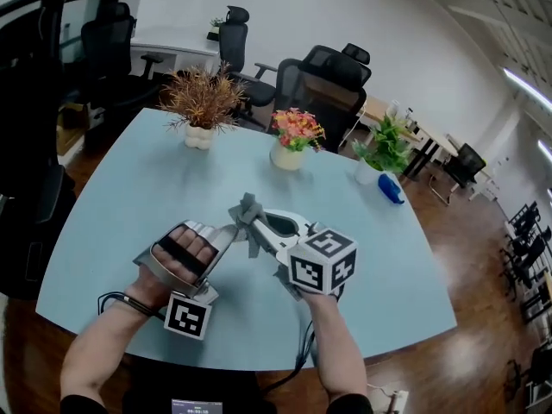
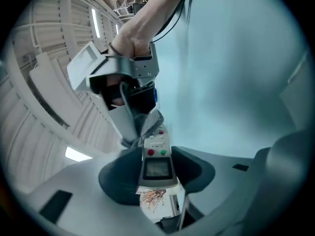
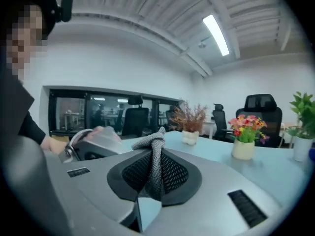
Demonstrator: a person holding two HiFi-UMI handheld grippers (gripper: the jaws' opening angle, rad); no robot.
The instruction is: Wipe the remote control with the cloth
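The left gripper (image 2: pixel 157 175) is clamped on the remote control (image 2: pixel 156 154). Its dark pads press the two long sides of the pale grey body, right at the small screen. The remote's red and green buttons sit just past the pads, and the rest of the button face sticks out beyond the jaw tips. The right gripper (image 3: pixel 153 173) is closed on the cloth (image 3: pixel 155 156), a grey knitted strip pinched between its meshed pads. The strip rises out of the jaws and ends in a bunched knot above the tips.

In the left gripper view the right gripper reaches in from above. The cloth meets the remote's far end there, lying against its upper left edge. In the head view the two grippers point at each other, tips close together, with the cloth hanging between them. A hand (image 1: pixel 183 250) grips the left gripper from behind, and the square-marker cube (image 1: pixel 322 261) rides on the right one.

Both are held over a pale blue table (image 1: pixel 147 188). Well beyond the tips, near the table's far edge, a dried brown plant (image 1: pixel 203 100) stands in a white pot. Next along that edge are a pot of pink and orange flowers (image 1: pixel 296 136) and a green plant (image 1: pixel 384 147). A blue object (image 1: pixel 390 188) lies just beside the green plant. Black office chairs (image 1: pixel 332 74) stand behind the table.
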